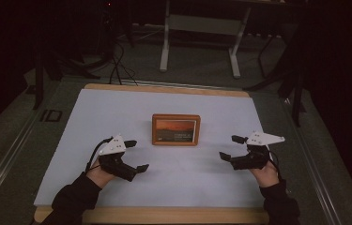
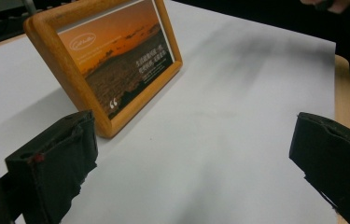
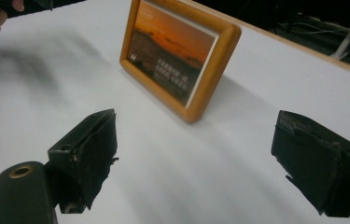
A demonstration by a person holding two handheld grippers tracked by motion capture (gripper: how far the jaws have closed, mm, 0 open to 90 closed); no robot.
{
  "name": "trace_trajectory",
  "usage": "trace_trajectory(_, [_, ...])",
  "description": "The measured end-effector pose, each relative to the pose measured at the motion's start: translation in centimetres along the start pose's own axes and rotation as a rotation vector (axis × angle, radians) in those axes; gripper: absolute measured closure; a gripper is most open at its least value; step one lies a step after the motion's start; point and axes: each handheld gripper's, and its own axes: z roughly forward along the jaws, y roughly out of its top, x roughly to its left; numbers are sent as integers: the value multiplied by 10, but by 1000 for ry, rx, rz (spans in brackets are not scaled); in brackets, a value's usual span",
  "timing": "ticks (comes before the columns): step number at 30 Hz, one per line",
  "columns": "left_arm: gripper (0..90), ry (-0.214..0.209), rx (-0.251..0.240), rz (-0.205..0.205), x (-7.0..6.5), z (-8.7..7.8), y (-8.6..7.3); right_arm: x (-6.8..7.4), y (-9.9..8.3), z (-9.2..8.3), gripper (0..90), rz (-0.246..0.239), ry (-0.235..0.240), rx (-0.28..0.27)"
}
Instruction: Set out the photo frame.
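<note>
High view: picture frame lies mid-table; our left gripper and right gripper flank it, both spread wide, empty. Left gripper view: frame just ahead, w/ nothing gripped. Right gripper view: same. Approach step; next we'd likely close in on frame's edges.

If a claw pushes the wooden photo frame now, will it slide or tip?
The photo frame looks stiff, with a thick wooden rim. It seems to stand leaning back, so a high push would probably tip it. The smooth white table cover may let it slide.

smooth wooden picture frame with glossy print, on matt white table sheet
</note>
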Motion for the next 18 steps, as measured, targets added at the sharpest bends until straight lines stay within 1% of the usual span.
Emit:
trace_trajectory(3, [16,-2,3,-8,0,0,-5,11,-16,0,140,27,5,-6])
trace_trajectory(5, [16,-6,4,-13,-1,1,-8,16,-24,2,140,32,2,-11])
trace_trajectory(6, [16,-7,9,-12,-1,1,-9,19,-29,3,139,38,9,-15])
trace_trajectory(7, [16,-7,11,-14,-1,2,-10,21,-32,3,139,34,11,-11])
trace_trajectory(8, [16,-7,14,-16,-2,2,-11,24,-35,4,140,29,-11,-7])
trace_trajectory(9, [16,-8,14,-17,-2,2,-13,25,-38,3,140,42,-16,-19])
trace_trajectory(10, [16,-9,15,-14,-3,2,-14,26,-41,3,140,56,1,-37])
trace_trajectory(11, [16,-9,15,-16,-3,2,-14,28,-44,2,140,63,4,-50])
trace_trajectory(15, [16,-2,29,-6,-5,1,-20,35,-52,-1,139,62,0,-74])
trace_trajectory(17, [16,-1,31,-3,-5,0,-23,38,-54,-2,140,52,-16,-72])
trace_trajectory(18, [16,-1,30,-9,-5,0,-24,39,-56,-3,140,55,-17,-69])
